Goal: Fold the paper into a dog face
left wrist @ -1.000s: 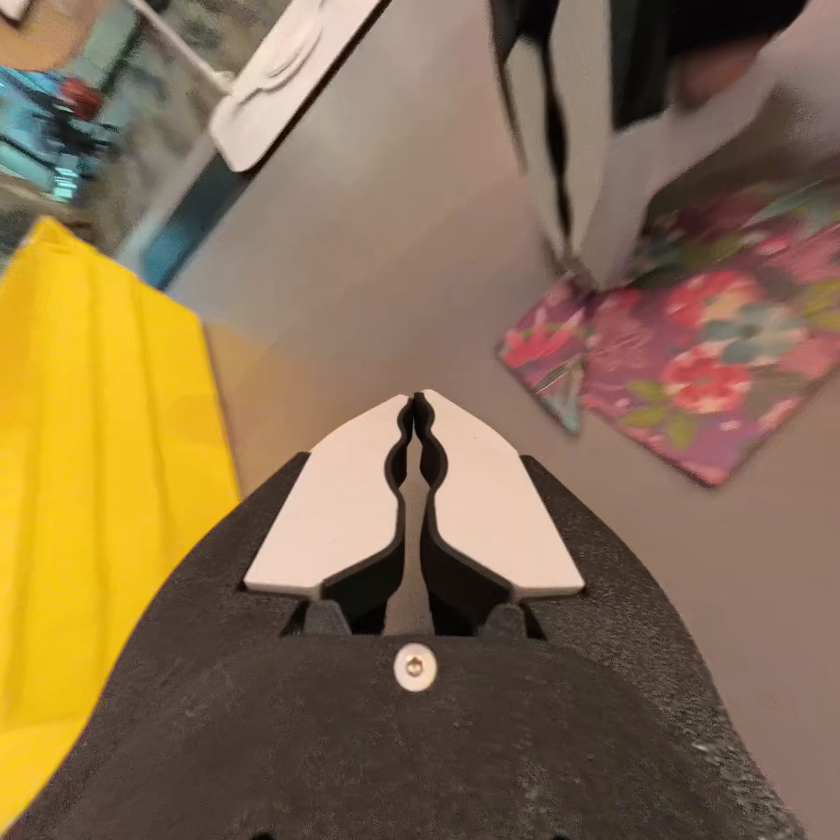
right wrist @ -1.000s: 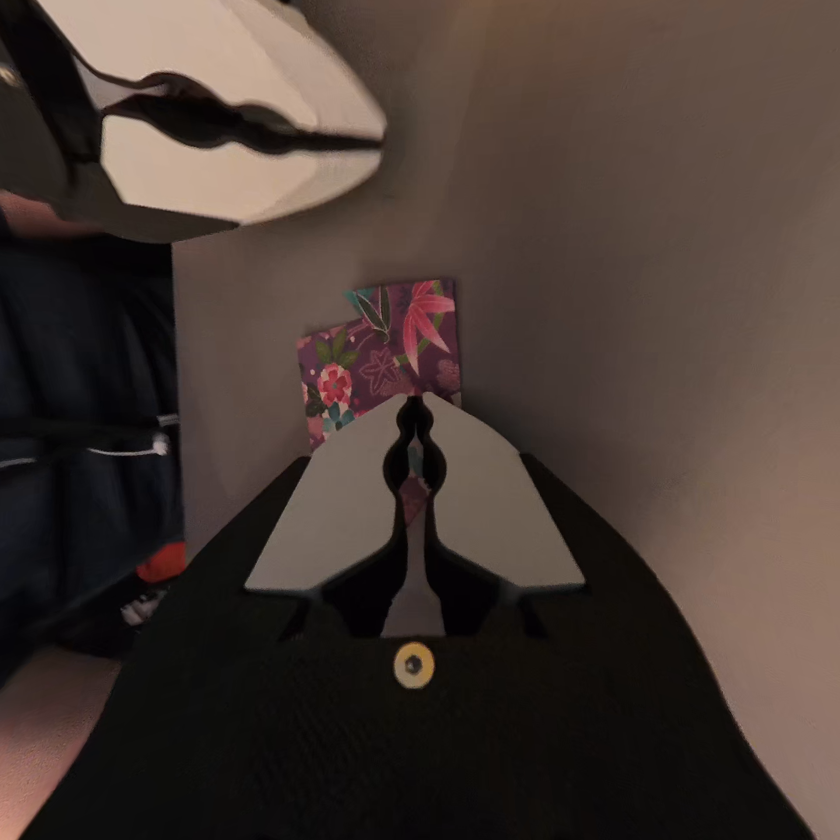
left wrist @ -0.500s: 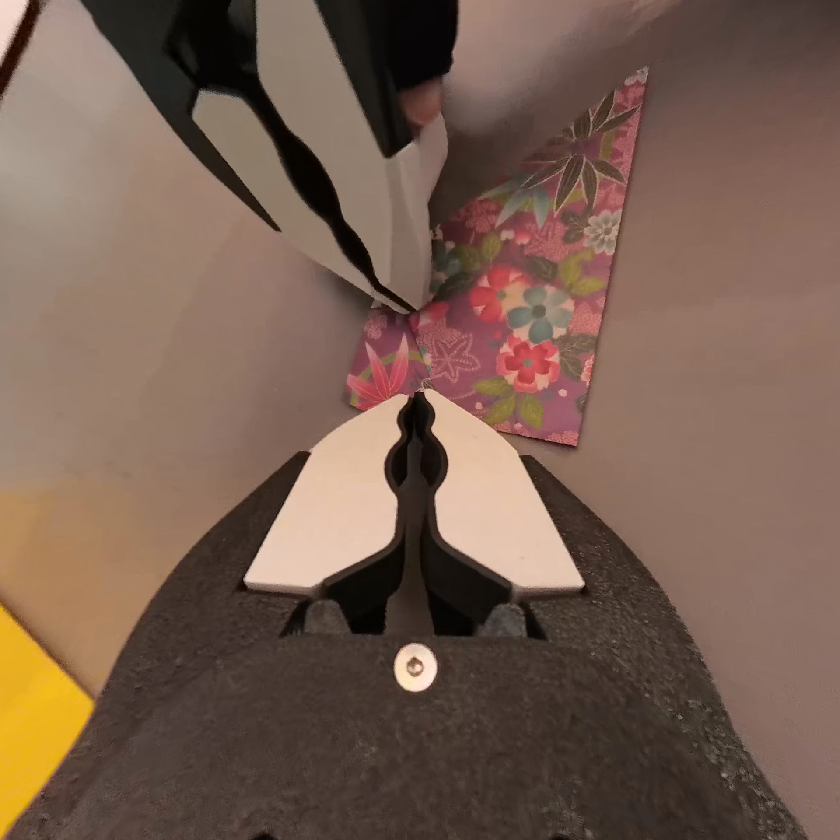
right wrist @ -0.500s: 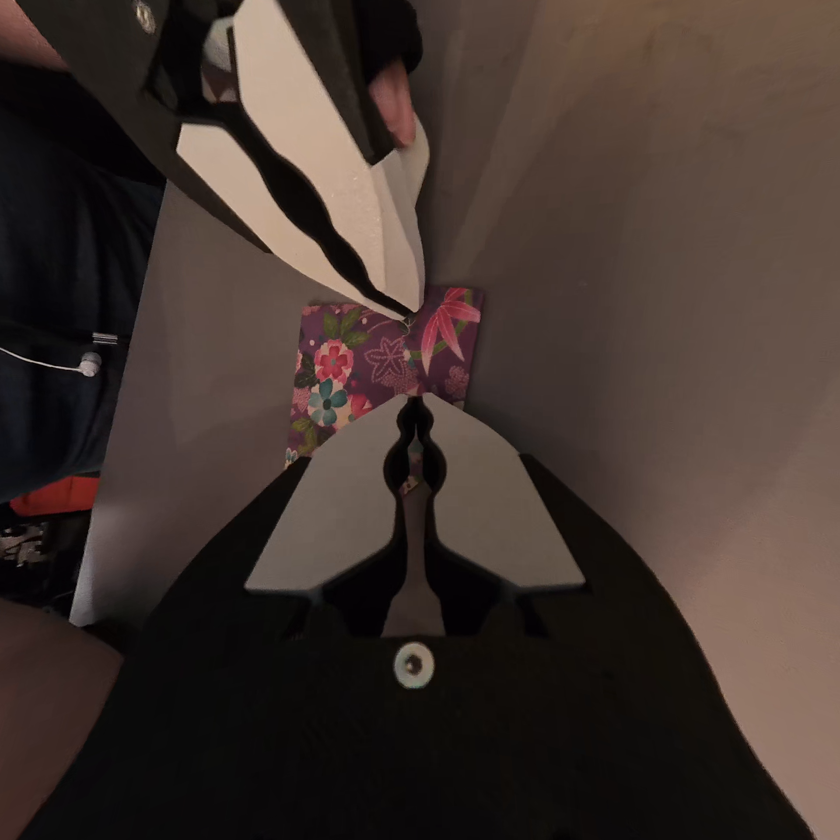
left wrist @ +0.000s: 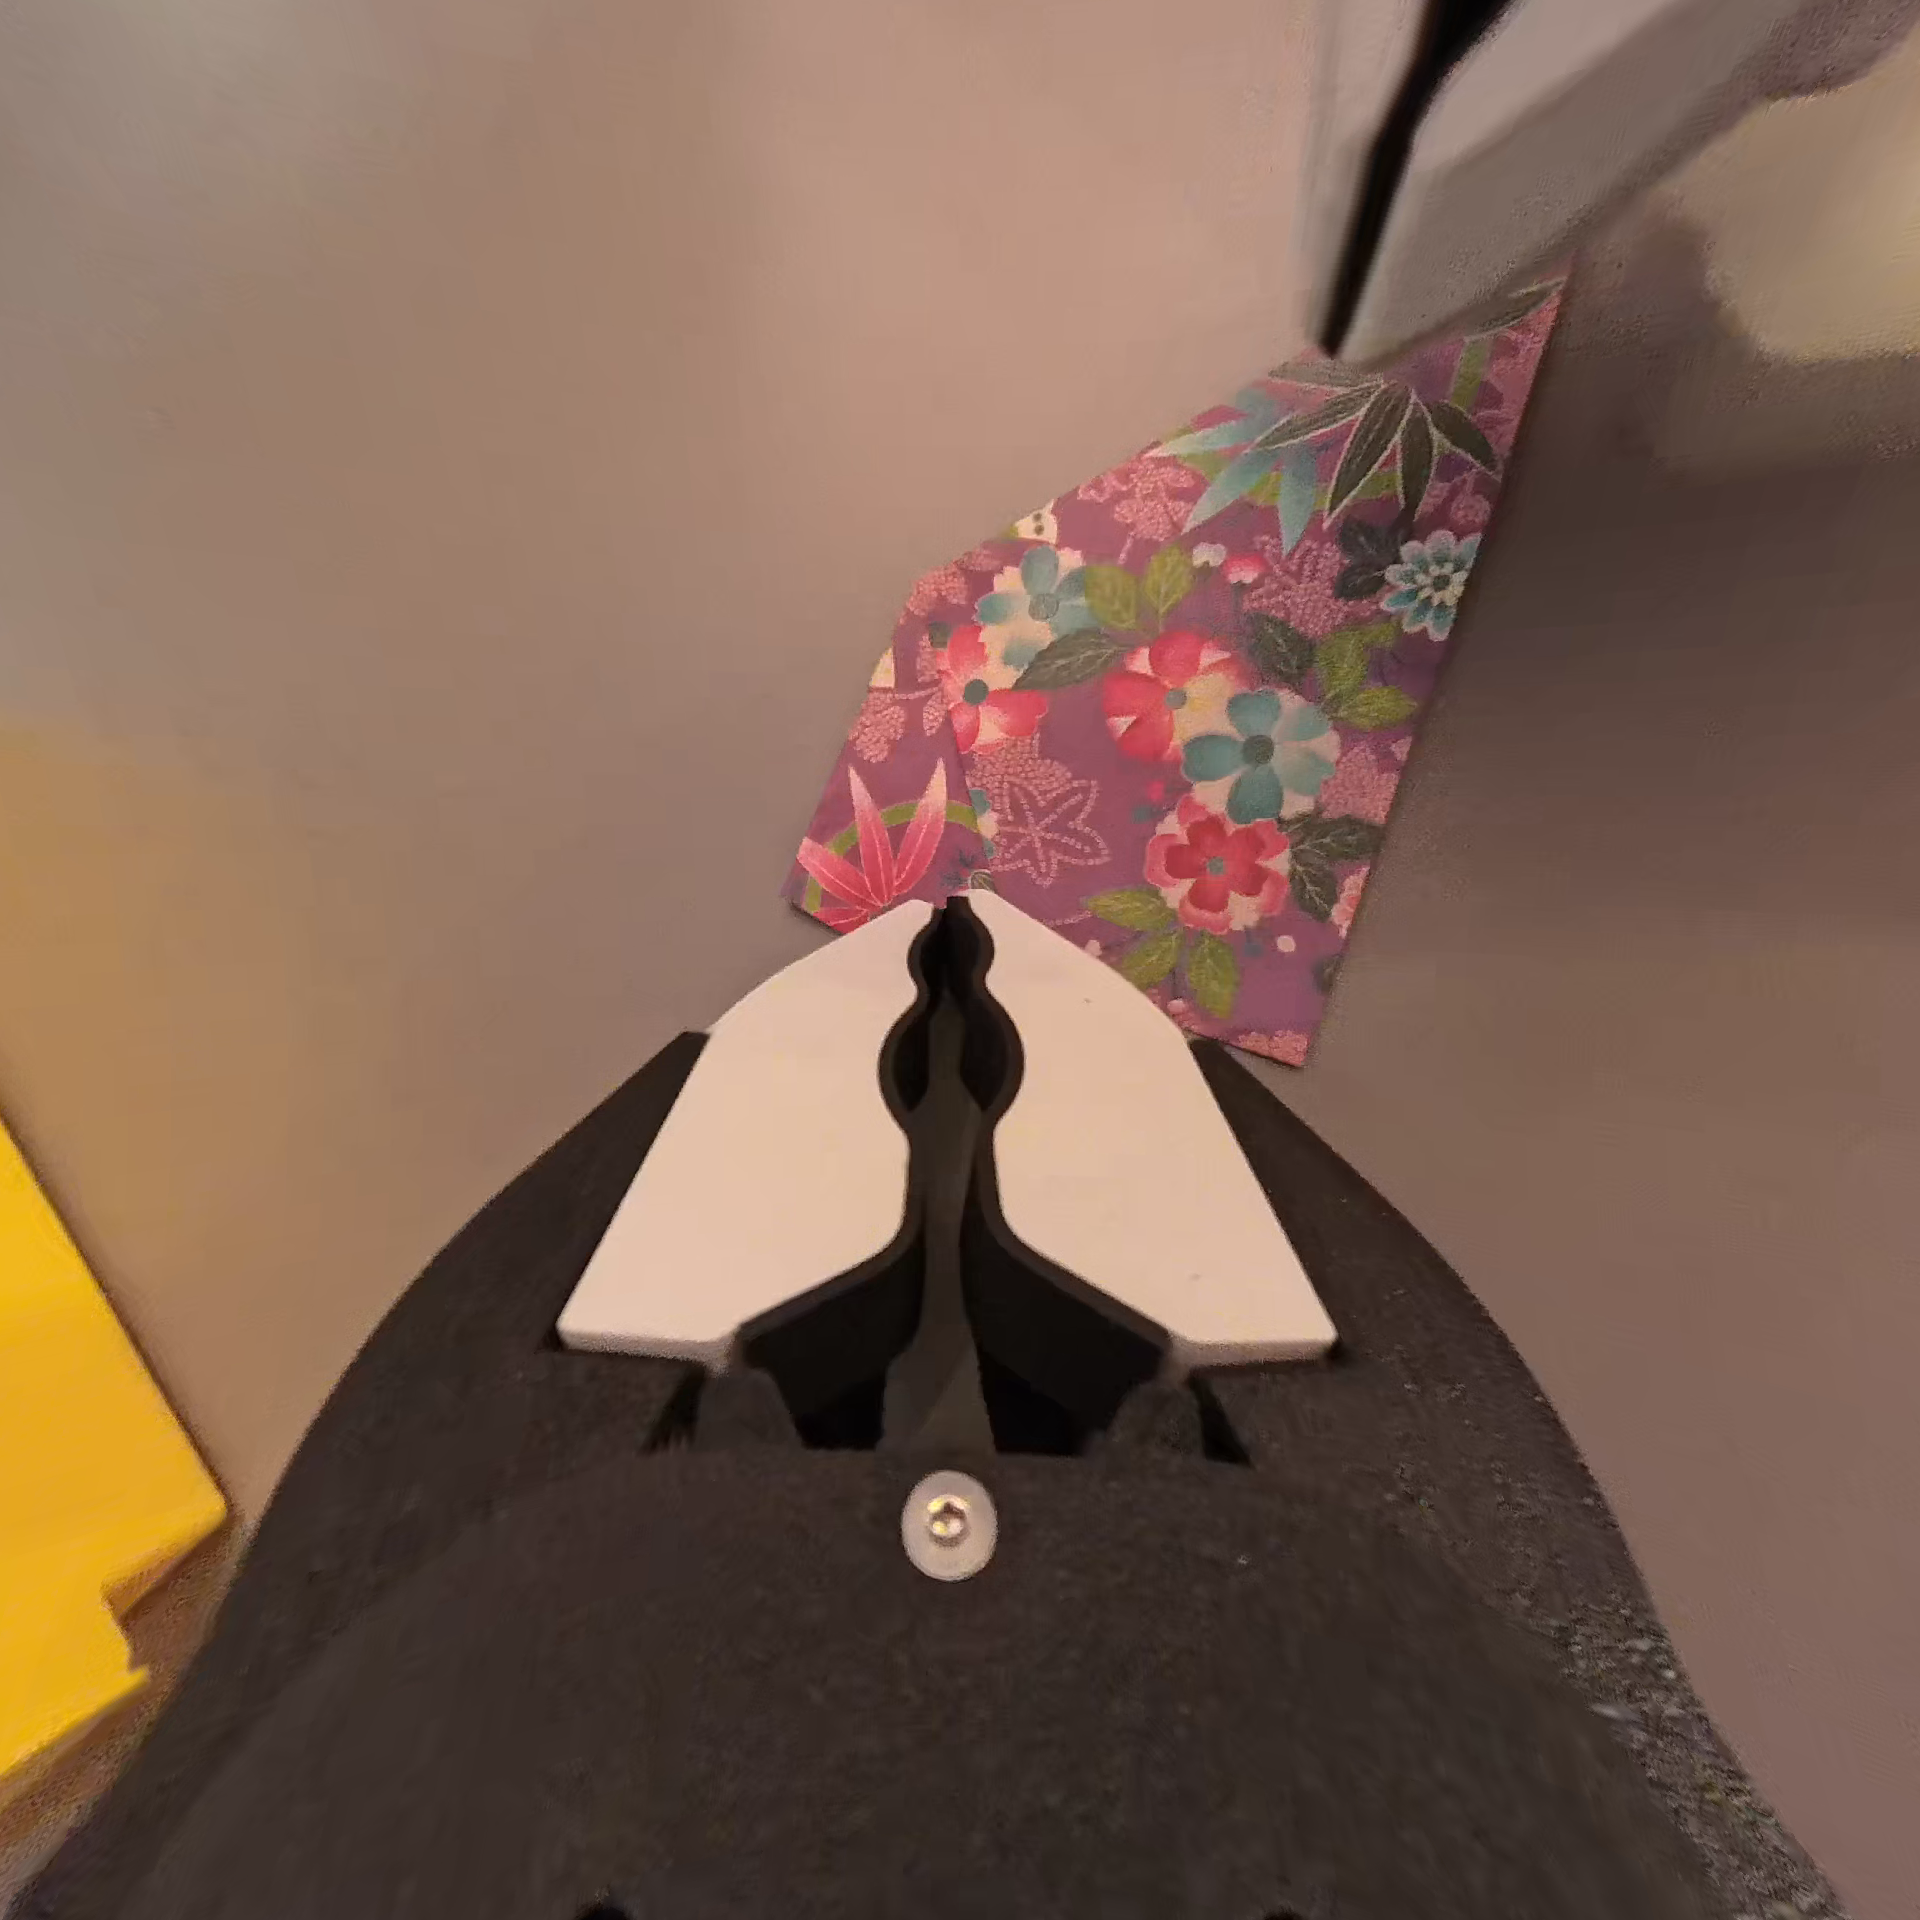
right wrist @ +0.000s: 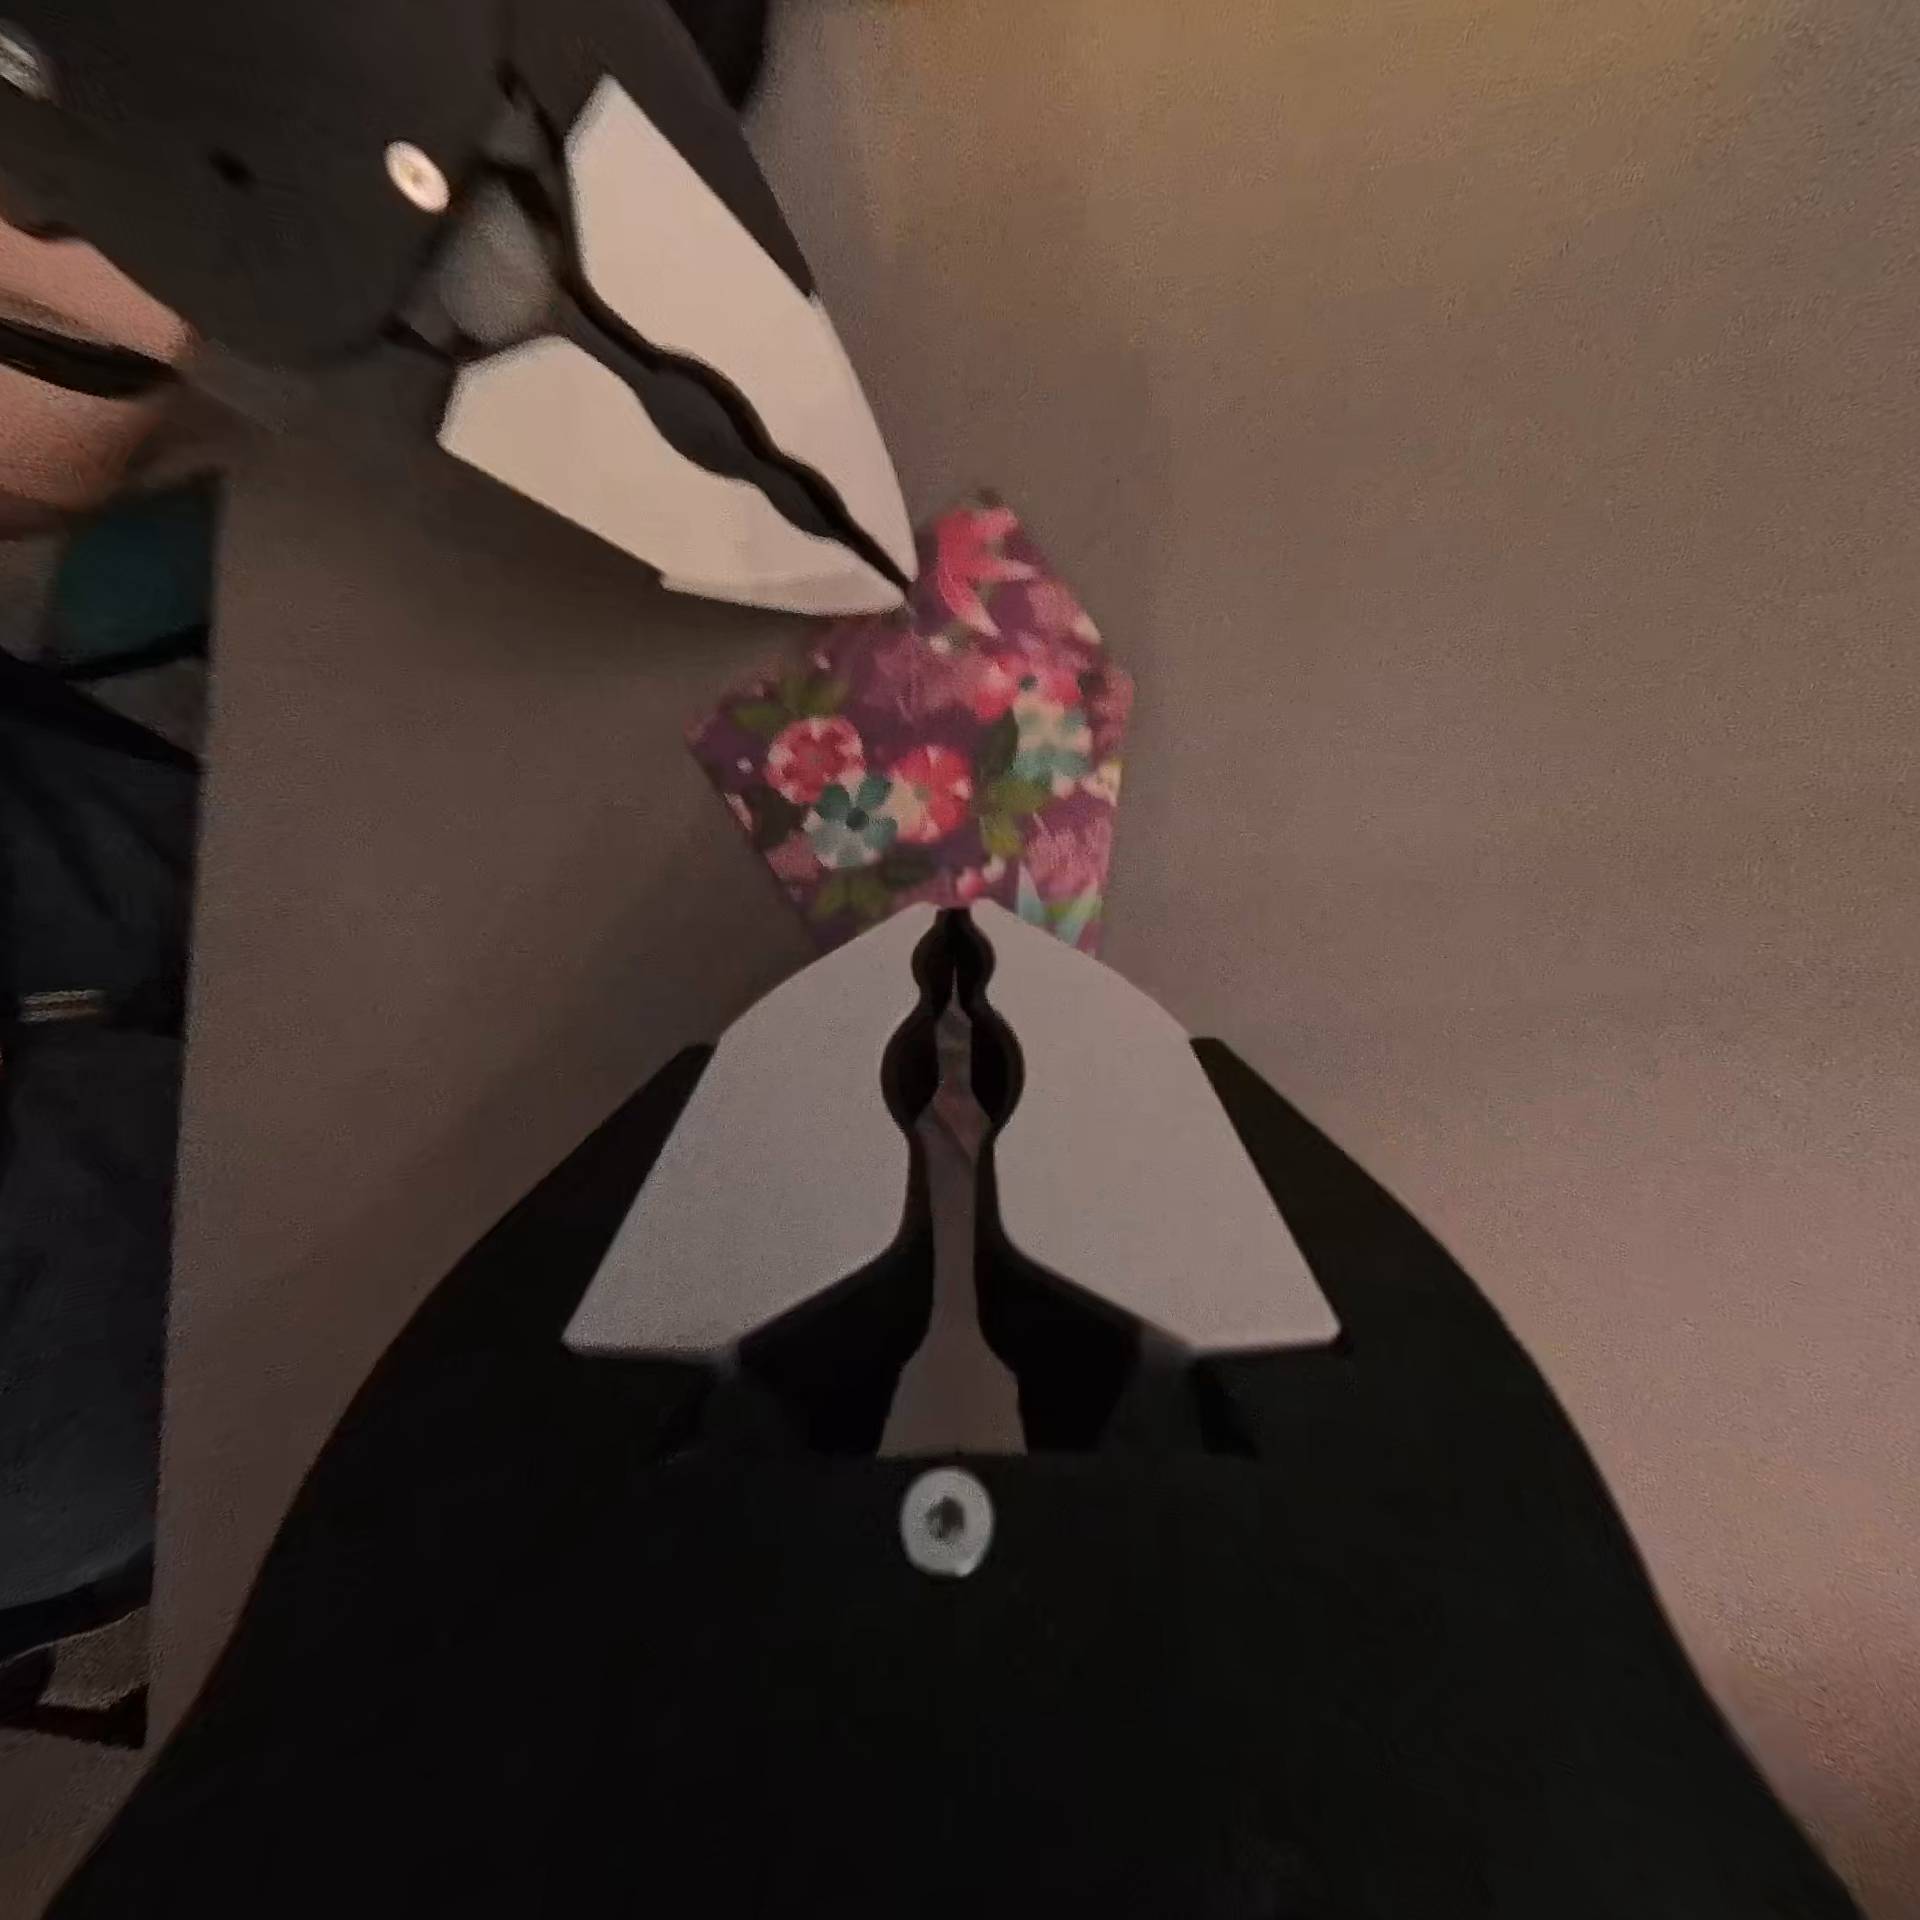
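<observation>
The folded purple floral paper [left wrist: 1174,727] lies flat on the grey table [left wrist: 520,520], with a small flap folded over at its near left corner. My left gripper [left wrist: 954,906] is shut, its tips at the paper's near edge. My right gripper [left wrist: 1340,332] shows blurred at the top right, by the paper's far corner. In the right wrist view, my right gripper [right wrist: 954,914] is shut with its tips over the near edge of the paper [right wrist: 914,769]. The left gripper [right wrist: 902,584] touches the paper's far tip. I cannot tell whether either one pinches the paper.
A yellow sheet or bag [left wrist: 73,1403] lies on the table at the left of the left wrist view. A person's dark clothing [right wrist: 83,1039] and a hand [right wrist: 73,447] show at the left edge of the right wrist view, past the table's edge. Some 10 centimeters of space lies between my two pairs of fingers.
My left gripper swung from beside the yellow sheet to the paper's near edge. My right gripper moved from the near left corner to the far corner. The paper now looks turned in the right wrist view.
</observation>
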Motion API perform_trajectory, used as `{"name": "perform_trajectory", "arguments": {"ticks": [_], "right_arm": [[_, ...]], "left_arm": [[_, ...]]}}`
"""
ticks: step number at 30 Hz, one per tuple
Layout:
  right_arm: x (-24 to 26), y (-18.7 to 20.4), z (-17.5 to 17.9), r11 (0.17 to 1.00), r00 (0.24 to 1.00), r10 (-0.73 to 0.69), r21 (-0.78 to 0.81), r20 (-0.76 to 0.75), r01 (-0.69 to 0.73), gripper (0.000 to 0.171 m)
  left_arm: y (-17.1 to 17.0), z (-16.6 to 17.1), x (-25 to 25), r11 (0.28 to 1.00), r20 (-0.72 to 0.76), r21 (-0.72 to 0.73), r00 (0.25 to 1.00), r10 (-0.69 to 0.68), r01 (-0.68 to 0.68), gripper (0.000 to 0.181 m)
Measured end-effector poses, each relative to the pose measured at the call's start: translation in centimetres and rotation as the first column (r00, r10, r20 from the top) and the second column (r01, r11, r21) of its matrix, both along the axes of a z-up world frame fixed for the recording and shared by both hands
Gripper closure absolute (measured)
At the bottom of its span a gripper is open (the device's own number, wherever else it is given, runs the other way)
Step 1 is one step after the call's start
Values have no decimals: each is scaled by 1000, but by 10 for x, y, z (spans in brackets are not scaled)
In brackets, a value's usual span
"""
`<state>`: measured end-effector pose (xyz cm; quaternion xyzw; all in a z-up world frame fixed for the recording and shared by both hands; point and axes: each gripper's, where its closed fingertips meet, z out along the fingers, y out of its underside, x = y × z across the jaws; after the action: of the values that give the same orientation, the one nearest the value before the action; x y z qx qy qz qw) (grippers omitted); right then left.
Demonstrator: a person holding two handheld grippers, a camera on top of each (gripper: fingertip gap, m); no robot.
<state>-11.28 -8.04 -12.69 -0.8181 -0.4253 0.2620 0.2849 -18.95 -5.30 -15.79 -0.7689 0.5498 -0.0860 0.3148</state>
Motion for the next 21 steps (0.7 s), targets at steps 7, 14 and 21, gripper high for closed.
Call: {"name": "perform_trajectory", "arguments": {"ticks": [7, 14, 21], "right_arm": [[34, -25, -18, 976, 973, -210, -42, 90, 215, 169], [43, -18, -5, 957, 956, -290, 13, -34, 291, 123], [40, -11, -15, 973, 974, -221, -55, 43, 223, 126]], "left_arm": [[-19, 1, -2, 987, 18, -144, 997, 81, -77, 181], [-25, 51, 4, 979, 263, -206, 963, 50, 6, 181], [-38, 49, 44, 852, 139, -268, 893, -428, 450, 181]]}}
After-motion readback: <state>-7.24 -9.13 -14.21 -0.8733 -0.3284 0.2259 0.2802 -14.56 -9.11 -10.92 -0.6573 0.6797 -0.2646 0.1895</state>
